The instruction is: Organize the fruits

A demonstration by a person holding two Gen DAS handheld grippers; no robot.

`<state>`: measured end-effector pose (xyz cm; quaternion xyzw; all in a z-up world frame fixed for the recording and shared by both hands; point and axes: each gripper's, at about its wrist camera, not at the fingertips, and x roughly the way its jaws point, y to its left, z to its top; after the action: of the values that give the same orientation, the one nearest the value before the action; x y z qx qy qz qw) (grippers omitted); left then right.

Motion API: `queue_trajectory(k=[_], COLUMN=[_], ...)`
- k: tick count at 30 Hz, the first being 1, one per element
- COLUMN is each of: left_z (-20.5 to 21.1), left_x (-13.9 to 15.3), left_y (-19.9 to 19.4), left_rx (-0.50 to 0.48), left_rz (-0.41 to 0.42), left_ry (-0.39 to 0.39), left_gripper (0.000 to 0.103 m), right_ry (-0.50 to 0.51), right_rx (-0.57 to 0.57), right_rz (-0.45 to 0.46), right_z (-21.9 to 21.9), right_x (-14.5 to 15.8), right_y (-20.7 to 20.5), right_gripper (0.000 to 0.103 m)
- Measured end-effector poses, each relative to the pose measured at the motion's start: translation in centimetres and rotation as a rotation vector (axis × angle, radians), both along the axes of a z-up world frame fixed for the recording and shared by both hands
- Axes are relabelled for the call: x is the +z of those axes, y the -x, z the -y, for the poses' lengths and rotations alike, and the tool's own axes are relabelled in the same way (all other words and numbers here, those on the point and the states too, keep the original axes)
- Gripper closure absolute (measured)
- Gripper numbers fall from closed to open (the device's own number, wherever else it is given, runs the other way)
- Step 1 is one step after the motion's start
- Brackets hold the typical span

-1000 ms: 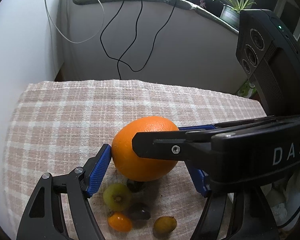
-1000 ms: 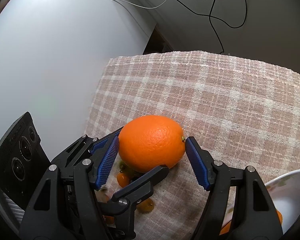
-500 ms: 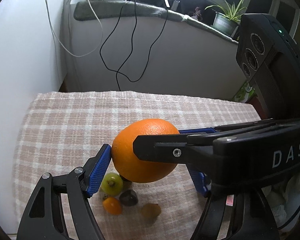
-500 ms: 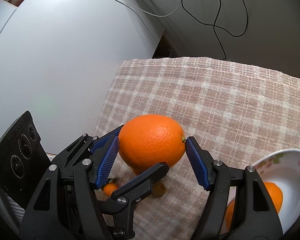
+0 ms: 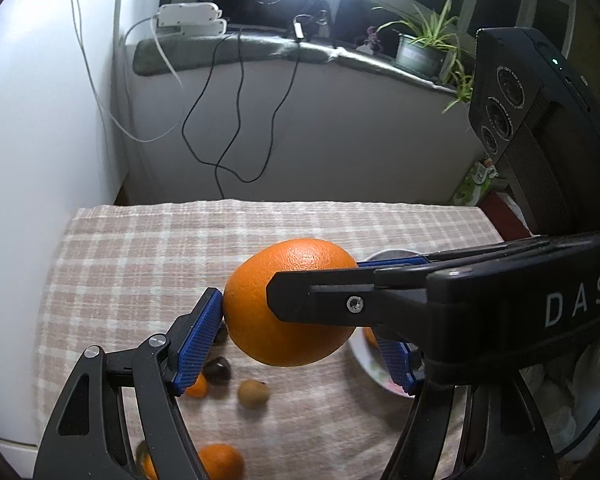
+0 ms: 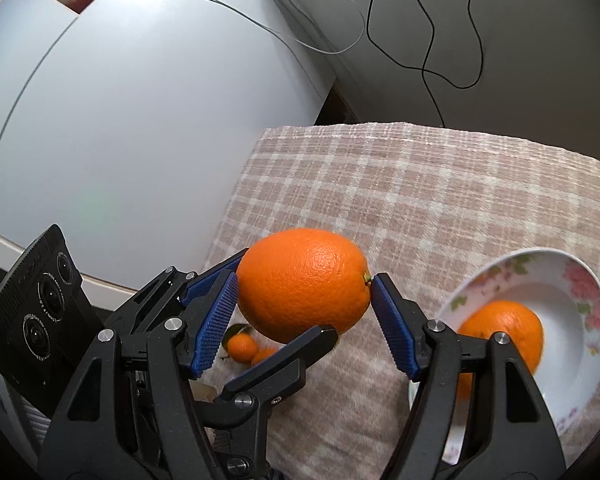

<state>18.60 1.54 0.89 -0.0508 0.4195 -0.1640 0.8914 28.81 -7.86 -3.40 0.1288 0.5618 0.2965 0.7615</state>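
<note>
Table under a checked cloth (image 6: 440, 184), largest thing in view, fruit scattered at its near-left end. Floral bowl (image 6: 580, 280) sits on the cloth to the right, already one orange in the bowl (image 6: 504, 328). Big orange (image 6: 304, 280) is off the cloth, in the air, pinched by both tools at once: right gripper (image 6: 304, 308) has its blue pads on the two ends of the fruit, left gripper (image 5: 296, 336) clamps it crosswise, one pad on the left flank, the other hidden behind the right tool's finger. So both pairs of tongs are closed on the same orange, neither spread. Step in hand, my read: carry phase, fruit lifted and headed for the bowl. Next move calls for travelling right until the orange is over the bowl, lowering beside the one already there, then both tools letting go together; uneven release would roll it off the rim. Small fruit left on the cloth below: small orange ones (image 6: 242, 346), a dark one (image 5: 217, 370), a brownish one (image 5: 253, 392), another orange one (image 5: 220, 462) at the bottom edge. Versus a second ago: the cloth and small fruit look further below, the bowl shows far more in the right view, and the grip looks the same.
</note>
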Motion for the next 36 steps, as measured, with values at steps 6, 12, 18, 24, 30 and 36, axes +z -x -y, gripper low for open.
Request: queue_trajectory(k=[6, 12, 18, 24, 30, 36], left_z=[1.9, 4.0, 6.6, 9.3, 13.4, 15.1], left_x=[0.9, 1.4, 1.9, 0.9, 1.7, 0.0], left_y=[1.5, 2.1, 2.0, 1.4, 1.8, 1.1], left_rx=[-0.026, -0.057, -0.088, -0.126, -0.249, -0.283], left_rz=[0.019, 0.025, 0.046, 0.029, 0.052, -0.011], left_ry=[0.004, 0.024, 0.029, 0.062, 0.082, 0.136], left_gripper=[0.030, 0.030, 0.030, 0.031, 0.040, 0.043], right_ry=[-0.001, 0.004, -0.010, -0.011, -0.084, -0.075], right_rx=[-0.027, -0.045, -0.076, -0.147, -0.179, -0.227], right_rz=[0.015, 0.023, 0.015, -0.001, -0.041, -0.055], right_z=[2.1, 4.8, 7.7, 11.1, 14.4, 17.0], right_x=[1.2, 2.0, 2.0, 1.0, 0.3, -0.6], right_y=[1.8, 3.5, 4.7, 4.8, 4.8, 4.7], right_gripper=[0.031, 0.031, 0.031, 0.031, 0.050, 0.058])
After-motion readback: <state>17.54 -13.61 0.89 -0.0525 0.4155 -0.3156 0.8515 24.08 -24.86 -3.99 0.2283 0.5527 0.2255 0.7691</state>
